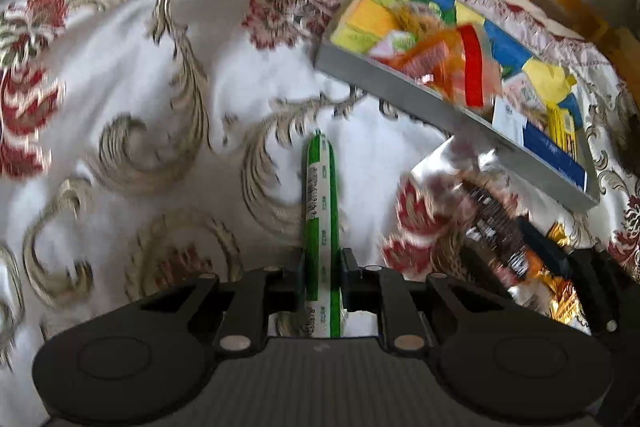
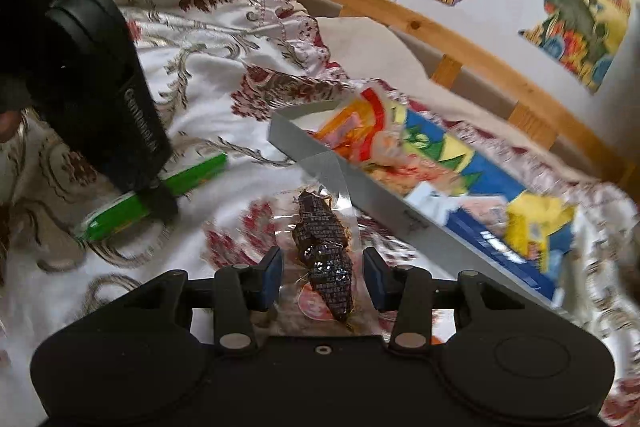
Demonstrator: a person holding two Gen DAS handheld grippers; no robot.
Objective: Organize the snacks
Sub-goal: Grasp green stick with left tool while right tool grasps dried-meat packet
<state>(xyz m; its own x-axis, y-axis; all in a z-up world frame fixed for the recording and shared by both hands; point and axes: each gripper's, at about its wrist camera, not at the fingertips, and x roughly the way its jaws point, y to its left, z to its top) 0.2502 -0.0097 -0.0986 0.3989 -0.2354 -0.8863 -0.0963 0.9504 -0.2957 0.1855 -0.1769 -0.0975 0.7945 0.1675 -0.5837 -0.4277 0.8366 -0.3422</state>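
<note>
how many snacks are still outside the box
2: a green stick clamped in the left tool, and a dark packet between the right tool's pads. Others may be hidden outside the views.

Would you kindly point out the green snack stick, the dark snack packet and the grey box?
green snack stick (image 1: 320, 211), left wrist view, mid-length of its wrapper
dark snack packet (image 2: 324, 259), right wrist view, middle
grey box (image 2: 372, 195), right wrist view, near side wall
</note>
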